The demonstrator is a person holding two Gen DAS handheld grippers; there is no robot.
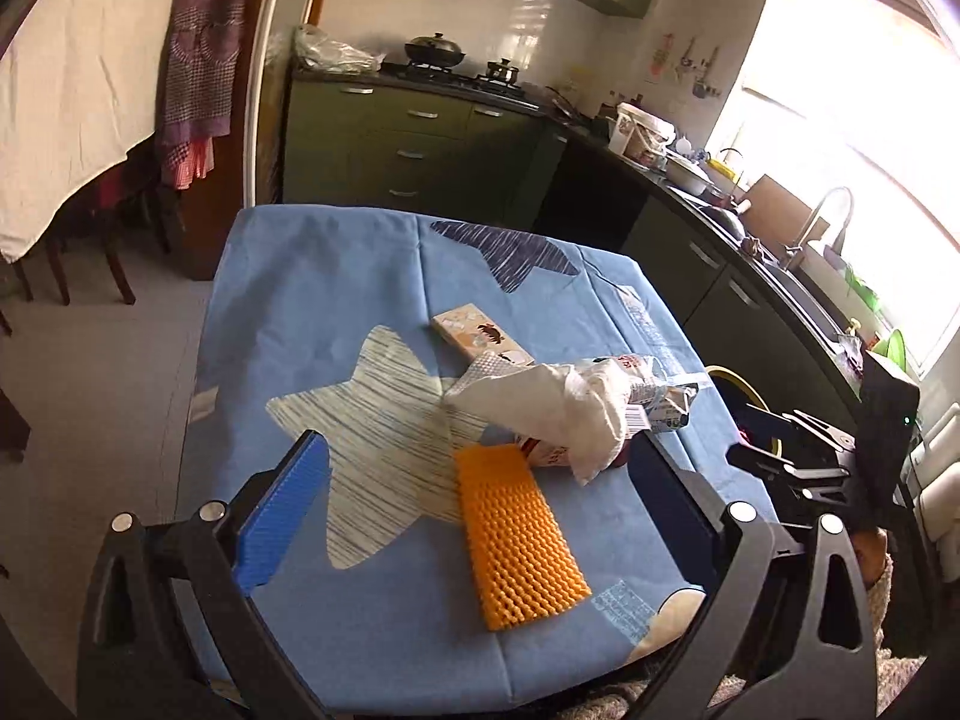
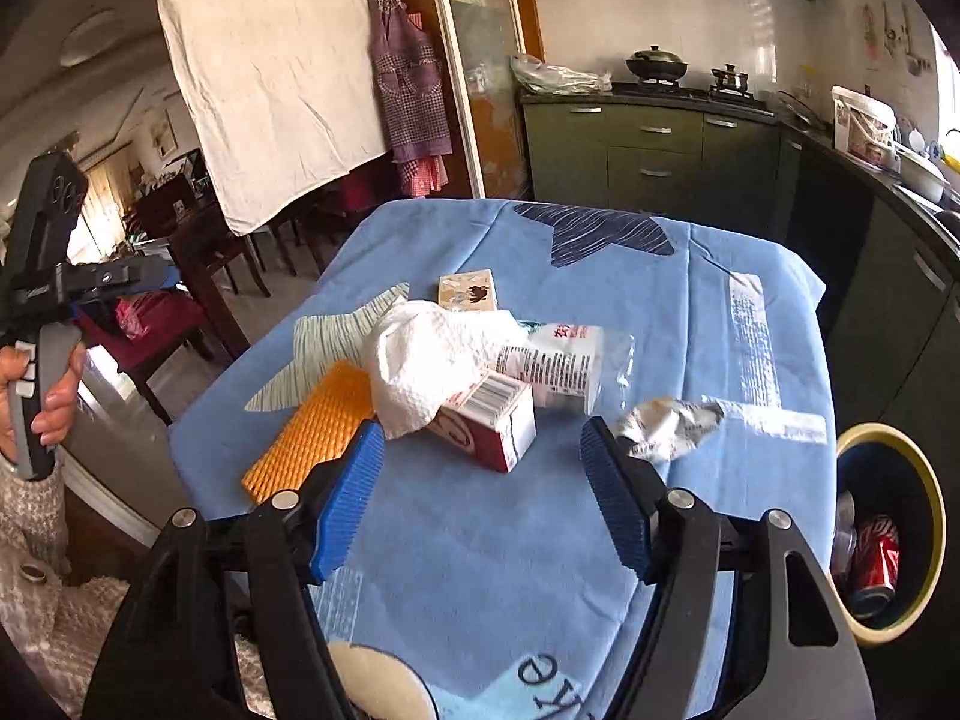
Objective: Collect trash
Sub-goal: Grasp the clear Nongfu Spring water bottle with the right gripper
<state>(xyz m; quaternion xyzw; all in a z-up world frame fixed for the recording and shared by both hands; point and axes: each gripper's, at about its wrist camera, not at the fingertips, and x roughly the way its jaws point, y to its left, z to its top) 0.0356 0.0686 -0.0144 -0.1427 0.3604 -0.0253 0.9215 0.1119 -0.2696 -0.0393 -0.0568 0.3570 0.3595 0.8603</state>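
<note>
Right wrist view shows my right gripper (image 2: 483,480) partly open and empty, the carton (image 2: 492,426) just ahead between my jaws, so next I judge: reach, clamp, carry to the bin (image 2: 936,516) at right.

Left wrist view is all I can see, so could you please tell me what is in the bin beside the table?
Observer: A red can lies inside the bin.
Operator: Thank you. What is half hidden under the tissue?
Observer: A red and white carton with a barcode lies on its side, and the tissue is draped over one end.
Operator: Is the right gripper holding anything?
Observer: No, the right gripper is open with nothing in it, above the near edge of the pile.
</note>
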